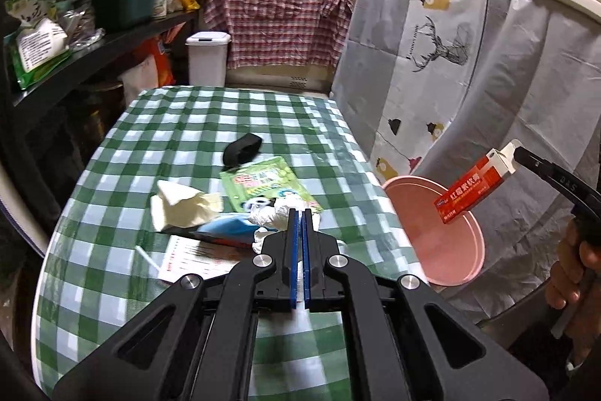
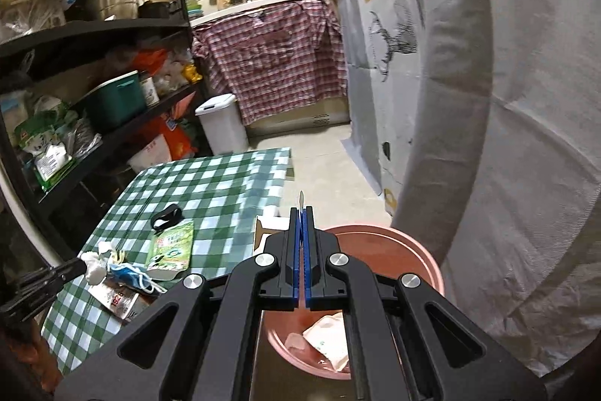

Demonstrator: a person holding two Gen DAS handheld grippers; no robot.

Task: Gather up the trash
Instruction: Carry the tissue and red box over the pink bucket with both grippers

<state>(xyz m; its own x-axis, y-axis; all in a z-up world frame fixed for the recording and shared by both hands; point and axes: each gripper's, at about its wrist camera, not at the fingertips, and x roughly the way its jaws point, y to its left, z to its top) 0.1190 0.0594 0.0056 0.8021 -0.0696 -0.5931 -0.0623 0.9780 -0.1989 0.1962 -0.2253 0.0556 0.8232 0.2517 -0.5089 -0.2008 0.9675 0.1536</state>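
My right gripper (image 2: 302, 213) is shut on a red and white carton (image 1: 474, 189), held by its flap above the pink bin (image 1: 443, 235); the bin (image 2: 413, 250) holds several wrappers. My left gripper (image 1: 300, 213) is shut on crumpled white tissue (image 1: 270, 211), also seen in the right wrist view (image 2: 94, 267), low over the checked table (image 1: 188, 123). On the table lie a green panda pouch (image 1: 263, 186), a folded white tissue (image 1: 180, 207), a blue face mask (image 1: 229, 228), a printed leaflet (image 1: 191, 260) and a black band (image 1: 242, 147).
A white lidded bin (image 1: 206, 57) stands on the floor beyond the table. Black shelves (image 1: 94, 47) full of bags and boxes run along the left. A white printed sheet (image 1: 469, 81) hangs on the right, close behind the pink bin.
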